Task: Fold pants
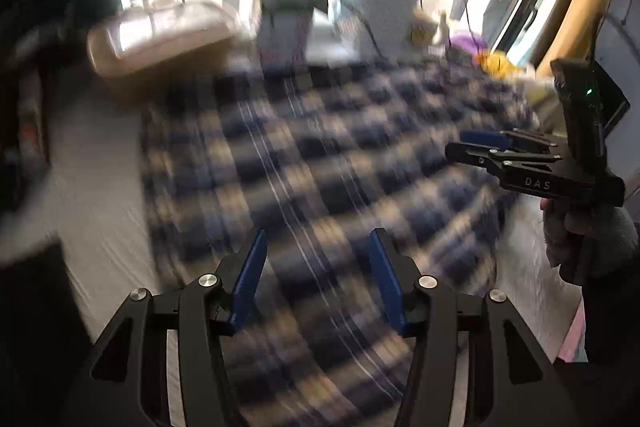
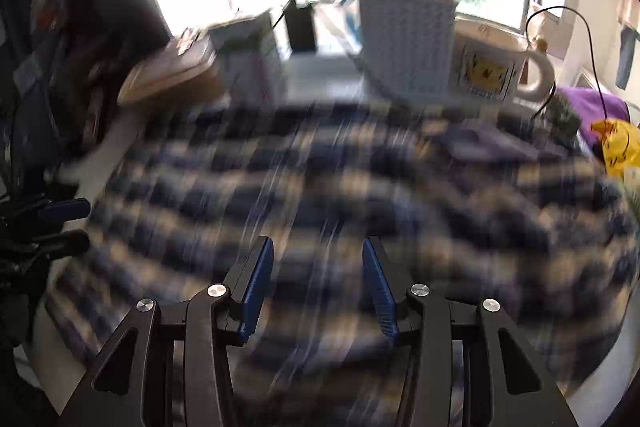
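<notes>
Both feeds are smeared with motion blur, so I read only the coarse layout. On my far left in the left wrist feed, a shallow tan tray with a clear plastic lid [image 1: 160,35] sits at the back edge of the white sheet-covered surface [image 1: 100,195]. The blue, black and cream plaid flannel pants [image 1: 320,163] lie spread flat across the middle of that surface, filling most of both feeds. My left gripper [image 1: 318,283] hangs over the near part of the fabric with its blue pads well apart and nothing between them. Further right, the right gripper [image 1: 474,143] hovers over the pants' right edge, seen side-on; from its own camera its jaws also stand released, empty, above the plaid cloth [image 2: 340,195]. Behind the pants I see a white woven basket [image 2: 408,43] stuffed with blue and white items, just beside it a white mug with a yellow print [image 2: 496,67], then a yellow crumpled object [image 2: 616,147] at the far right.
</notes>
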`<state>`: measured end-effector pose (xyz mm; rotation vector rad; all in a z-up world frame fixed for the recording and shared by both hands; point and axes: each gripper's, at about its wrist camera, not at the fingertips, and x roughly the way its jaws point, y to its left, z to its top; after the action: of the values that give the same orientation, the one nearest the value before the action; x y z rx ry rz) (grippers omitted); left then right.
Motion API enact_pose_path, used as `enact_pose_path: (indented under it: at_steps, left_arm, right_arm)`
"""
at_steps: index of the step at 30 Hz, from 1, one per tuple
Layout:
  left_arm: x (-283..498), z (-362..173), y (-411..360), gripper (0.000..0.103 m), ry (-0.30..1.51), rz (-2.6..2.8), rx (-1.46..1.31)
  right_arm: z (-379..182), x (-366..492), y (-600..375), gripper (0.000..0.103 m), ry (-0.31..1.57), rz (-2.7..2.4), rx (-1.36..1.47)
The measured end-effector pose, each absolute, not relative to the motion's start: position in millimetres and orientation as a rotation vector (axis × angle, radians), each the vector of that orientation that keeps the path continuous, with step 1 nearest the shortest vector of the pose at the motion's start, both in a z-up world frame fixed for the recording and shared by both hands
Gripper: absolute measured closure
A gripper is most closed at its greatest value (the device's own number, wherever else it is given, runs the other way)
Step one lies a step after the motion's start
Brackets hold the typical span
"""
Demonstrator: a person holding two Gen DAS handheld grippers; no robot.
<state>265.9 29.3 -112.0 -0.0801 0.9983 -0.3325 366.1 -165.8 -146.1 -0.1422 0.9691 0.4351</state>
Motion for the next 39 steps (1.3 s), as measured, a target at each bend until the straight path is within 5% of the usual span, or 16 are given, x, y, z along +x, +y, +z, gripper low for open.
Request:
enact_pose_path:
  at_steps: [6,16,22,30,39]
  left_arm:
    - [237,-128,12,0.047,0.97,-0.248,0.115]
    - [226,-112,32,0.046,0.94,-0.18,-0.009]
    - [220,-94,-23,0.046,0.847,-0.329,-0.003]
    - [224,-132,-72,0.045,0.954,-0.363,0.113]
    - [215,-109,-21,0.044,0.931,-0.327,-0.032]
  right_arm:
    - [-159,329,-168,0.05,0.935,0.423,-0.249]
    - [-156,290,-186,0.044,0.944,0.391,-0.267]
    - [-154,277,-194,0.041,0.96,0.394,-0.263]
    - [-141,281,-260,0.041,0.927,0.294,-0.063]
    - [-135,307,-334,0.031,0.904,0.176,0.115]
